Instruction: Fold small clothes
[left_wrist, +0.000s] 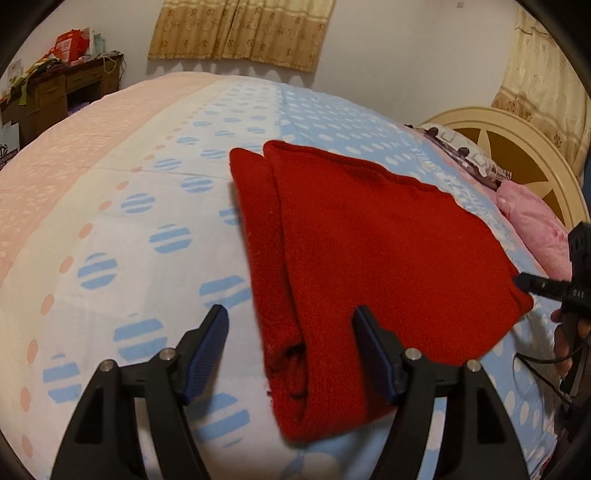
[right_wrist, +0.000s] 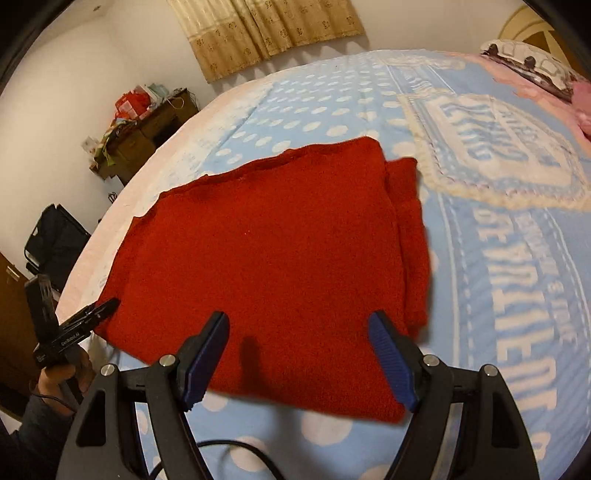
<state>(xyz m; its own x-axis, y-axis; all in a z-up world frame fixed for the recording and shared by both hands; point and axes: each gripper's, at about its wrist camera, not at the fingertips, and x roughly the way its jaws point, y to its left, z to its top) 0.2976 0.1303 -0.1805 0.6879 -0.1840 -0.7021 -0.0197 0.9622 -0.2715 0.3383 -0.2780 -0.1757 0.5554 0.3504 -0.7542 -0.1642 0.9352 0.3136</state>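
A red knitted garment (left_wrist: 369, 258) (right_wrist: 277, 258) lies folded into a flat, thick rectangle on the bed, with a narrower folded layer sticking out along one side. My left gripper (left_wrist: 290, 317) hovers open over the garment's near corner, where the layered edges show. Its pads touch no cloth. In the right wrist view its dark tip (right_wrist: 107, 306) reaches the garment's left corner, held by a hand. My right gripper (right_wrist: 299, 321) stands open above the garment's near edge, nothing pressed between its pads. Its tip (left_wrist: 524, 280) shows at the garment's right corner.
The bed is covered by a blue, white and pink dotted blanket (left_wrist: 147, 206) (right_wrist: 480, 258). Pillows (left_wrist: 532, 221) and a cream headboard (left_wrist: 517, 147) lie on the right. A cluttered wooden desk (left_wrist: 55, 92) (right_wrist: 147, 125) stands by the far wall. A black cable (right_wrist: 240, 450) trails near me.
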